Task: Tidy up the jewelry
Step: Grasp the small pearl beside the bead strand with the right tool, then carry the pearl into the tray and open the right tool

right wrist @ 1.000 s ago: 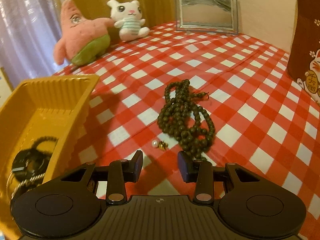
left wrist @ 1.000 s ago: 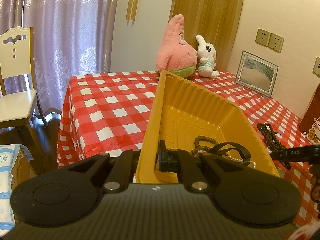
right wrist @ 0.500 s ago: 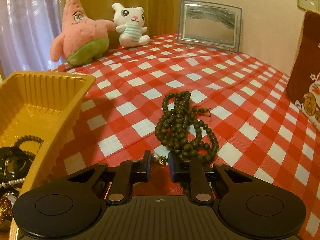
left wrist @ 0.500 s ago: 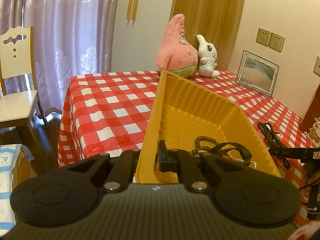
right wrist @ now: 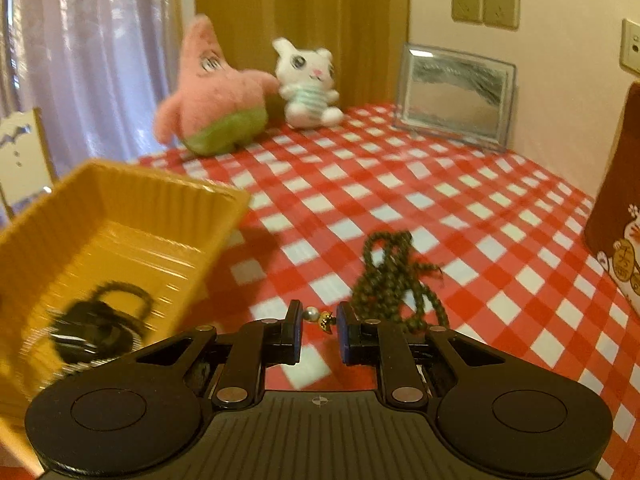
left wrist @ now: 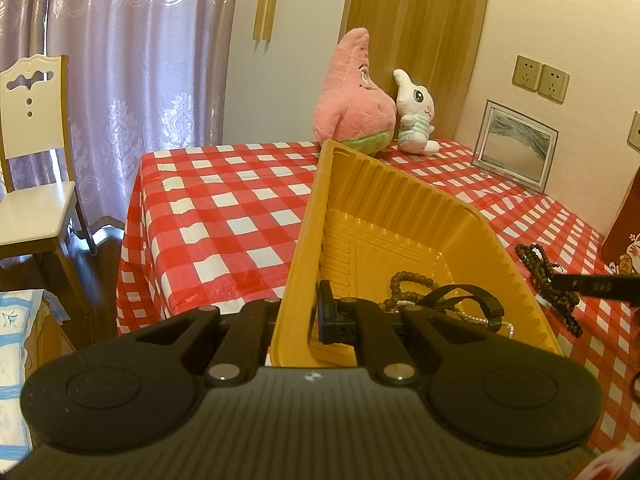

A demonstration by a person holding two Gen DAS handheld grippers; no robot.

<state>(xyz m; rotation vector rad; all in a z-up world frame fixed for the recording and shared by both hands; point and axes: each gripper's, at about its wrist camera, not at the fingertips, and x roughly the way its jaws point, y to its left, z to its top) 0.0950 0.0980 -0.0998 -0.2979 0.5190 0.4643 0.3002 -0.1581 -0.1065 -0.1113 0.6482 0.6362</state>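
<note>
Right wrist view: a small pearl earring [right wrist: 319,317] is held between the fingers of the right gripper [right wrist: 318,330], lifted off the red checked surface [right wrist: 460,208].
Right fingers: they have just been closing, and are now narrow and pressed on the earring from both sides.
Left wrist view: the near wall of the yellow tray [left wrist: 400,216] is pinched by the left gripper [left wrist: 298,320].
Left fingers: shut tight on the tray wall, one finger outside and one inside.
Tray place: it is tipped up at the near edge of the surface, toward the left corner.
Inside the tray: a black watch [left wrist: 468,304] and a brown bead bracelet [left wrist: 408,284] are seen. A pale chain may be there too, but it is too small to tell.
Still out: a dark bead necklace [right wrist: 394,276] is heaped on the surface, just beside the right gripper.
Step in hand: the earring is being carried, it seems, from the surface to the tray.
Next move: the earring should be brought over the tray and let go gently, because it is tiny and could bounce out. The tray should be kept steady.
After that: the dark bead necklace is likely to be picked up.
</note>
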